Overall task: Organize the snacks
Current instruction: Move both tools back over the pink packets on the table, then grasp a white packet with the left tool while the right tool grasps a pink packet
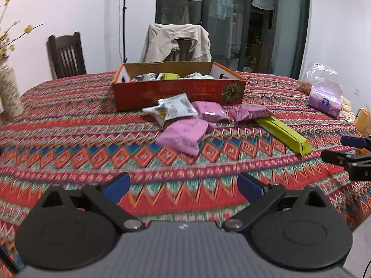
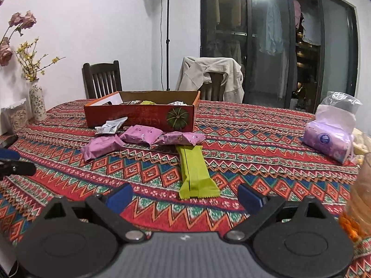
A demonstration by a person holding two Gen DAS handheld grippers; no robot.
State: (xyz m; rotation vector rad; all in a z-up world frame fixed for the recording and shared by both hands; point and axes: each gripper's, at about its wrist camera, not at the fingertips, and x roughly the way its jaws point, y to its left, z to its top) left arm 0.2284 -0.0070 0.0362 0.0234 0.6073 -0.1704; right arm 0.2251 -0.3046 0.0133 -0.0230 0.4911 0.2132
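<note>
Crinkly pink packets (image 1: 183,135), long green bar (image 2: 193,173) — each hand-held gripper (image 1: 183,186) (image 2: 184,197) spread, empty.

Left hand-held gripper (image 1: 183,186) agape, pink packets (image 1: 183,134) before box (image 1: 178,92), print blurred

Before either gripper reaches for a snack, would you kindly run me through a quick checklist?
1. Left gripper open, empty: ok.
2. Right gripper open, empty: ok.
3. Long green foil snack bar lies flat directly ahead of the right gripper, unobstructed: ok.
4. Three pink foil snack packets outside the open orange cardboard box: not ok.
5. Spare room inside the box: cannot tell.
</note>
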